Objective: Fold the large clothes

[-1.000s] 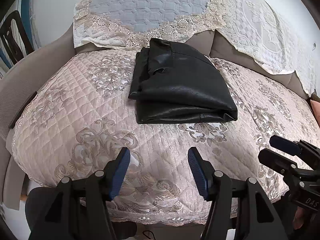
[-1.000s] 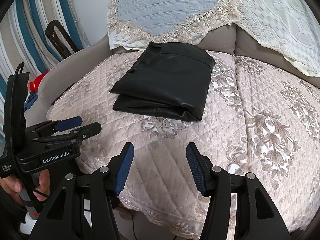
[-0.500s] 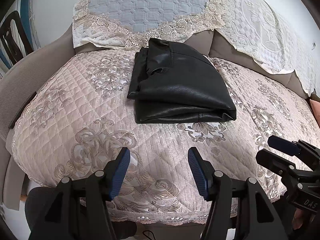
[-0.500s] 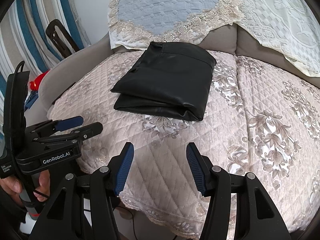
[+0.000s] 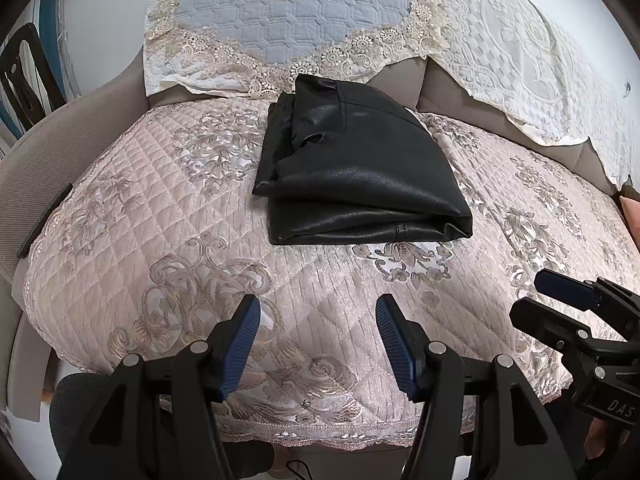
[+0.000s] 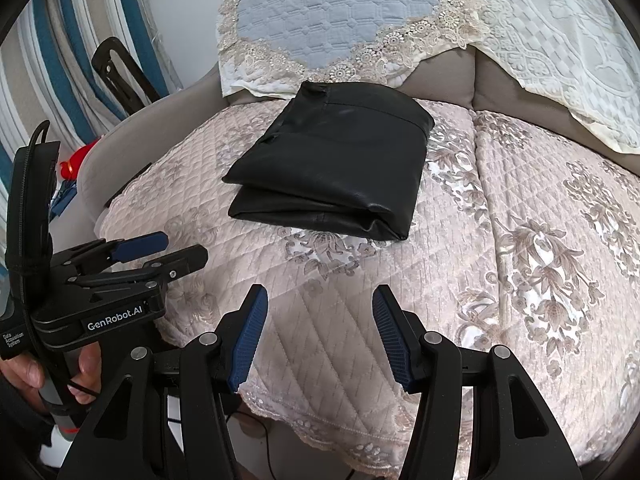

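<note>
While both my jaws gape empty, the black leather garment [image 5: 360, 176] lies folded, glossy, on the quilted sofa cover [image 5: 120, 208].

We recorded a taupe sofa [image 5: 60, 148] with its seat under a quilted pink cover [image 5: 120, 216] patterned with floral embroidery. A blue lace-trimmed throw [image 6: 332, 12] and a white one [image 6: 568, 40] draped the backrest. Behind stood a plain white wall [image 5: 104, 20]; striped blue-and-white fabric [image 6: 52, 52] hung beyond the sofa's left arm.
</note>
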{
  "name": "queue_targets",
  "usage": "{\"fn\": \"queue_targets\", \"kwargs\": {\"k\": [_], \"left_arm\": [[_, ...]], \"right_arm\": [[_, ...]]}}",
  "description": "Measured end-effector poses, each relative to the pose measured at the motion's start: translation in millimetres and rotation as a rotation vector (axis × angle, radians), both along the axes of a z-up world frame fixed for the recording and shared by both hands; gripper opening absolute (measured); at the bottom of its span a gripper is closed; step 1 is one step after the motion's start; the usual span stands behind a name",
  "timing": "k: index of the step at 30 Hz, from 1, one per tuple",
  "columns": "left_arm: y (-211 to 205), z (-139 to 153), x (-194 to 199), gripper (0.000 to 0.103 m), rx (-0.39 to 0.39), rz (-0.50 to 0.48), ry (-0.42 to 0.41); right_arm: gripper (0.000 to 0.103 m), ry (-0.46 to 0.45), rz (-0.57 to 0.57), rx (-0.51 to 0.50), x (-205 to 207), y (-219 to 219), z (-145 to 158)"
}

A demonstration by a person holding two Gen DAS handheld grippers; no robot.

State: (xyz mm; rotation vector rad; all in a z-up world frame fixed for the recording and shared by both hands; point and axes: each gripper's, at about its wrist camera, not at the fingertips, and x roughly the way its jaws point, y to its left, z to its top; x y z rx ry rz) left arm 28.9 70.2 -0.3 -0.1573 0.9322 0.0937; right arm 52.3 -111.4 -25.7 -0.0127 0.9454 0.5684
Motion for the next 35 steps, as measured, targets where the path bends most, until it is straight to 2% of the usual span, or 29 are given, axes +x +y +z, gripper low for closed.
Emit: {"fn": "queue_targets", "kwargs": {"k": [20, 35], "left_arm": [[1, -2, 1, 0.062, -0.003, -0.006, 0.007], [-4, -5, 7, 0.063, 0.044, -0.001, 0.021]], "right_arm": [[0.056, 0.0, 0.005, -0.003, 0, -1, 1], [0.056, 0.002, 0.014, 0.009, 5, -11, 0]]}}
